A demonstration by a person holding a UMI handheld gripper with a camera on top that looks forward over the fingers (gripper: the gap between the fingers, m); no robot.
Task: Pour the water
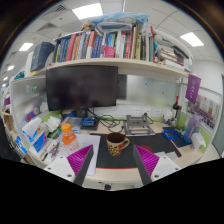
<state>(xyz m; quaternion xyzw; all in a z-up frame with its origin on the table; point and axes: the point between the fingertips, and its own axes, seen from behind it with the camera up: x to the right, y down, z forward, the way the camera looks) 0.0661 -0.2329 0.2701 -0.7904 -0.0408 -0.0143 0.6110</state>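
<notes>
Gripper [113, 163] open; mug [118, 144] seemingly just ahead.

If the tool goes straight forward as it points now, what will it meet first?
Most likely the brown mug on the desk, standing just ahead of the open tool. The monitor lies further behind; depth is uncertain.

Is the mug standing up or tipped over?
Standing up. The mug sits upright on the desk, handle sideways, just beyond the open tool.
</notes>
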